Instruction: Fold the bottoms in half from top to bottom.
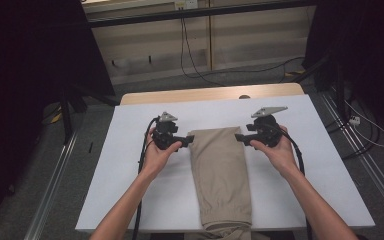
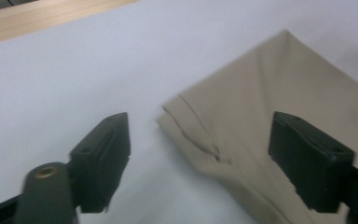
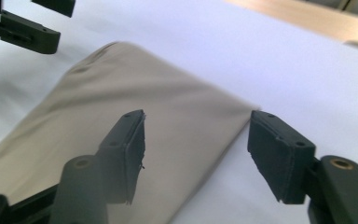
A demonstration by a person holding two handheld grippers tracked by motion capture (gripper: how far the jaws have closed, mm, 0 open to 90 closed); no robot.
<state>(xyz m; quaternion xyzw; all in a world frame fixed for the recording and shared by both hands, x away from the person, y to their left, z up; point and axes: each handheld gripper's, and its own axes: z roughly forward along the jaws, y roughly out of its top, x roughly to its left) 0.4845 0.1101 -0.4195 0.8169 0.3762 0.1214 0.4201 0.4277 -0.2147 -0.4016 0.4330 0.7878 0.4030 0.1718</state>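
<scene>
Folded beige trousers point(image 1: 222, 170) lie lengthwise down the middle of the white table cover point(image 1: 130, 200), and their near end hangs over the front edge. My left gripper point(image 1: 187, 140) sits at the far left corner of the fabric. In the left gripper view its jaws point(image 2: 200, 126) stand open, with the trousers' corner point(image 2: 279, 102) between them and untouched. My right gripper point(image 1: 240, 137) is at the far right corner. Its jaws point(image 3: 198, 121) also stand open over the edge of the cloth point(image 3: 135, 93). The left gripper point(image 3: 23, 28) shows beyond the cloth in the right gripper view.
A strip of bare wooden tabletop point(image 1: 210, 94) runs along the far edge. Cables point(image 1: 190, 60) trail over the floor behind the table. Dark stands and curtains flank it on both sides. White cover lies bare to the left and right of the trousers.
</scene>
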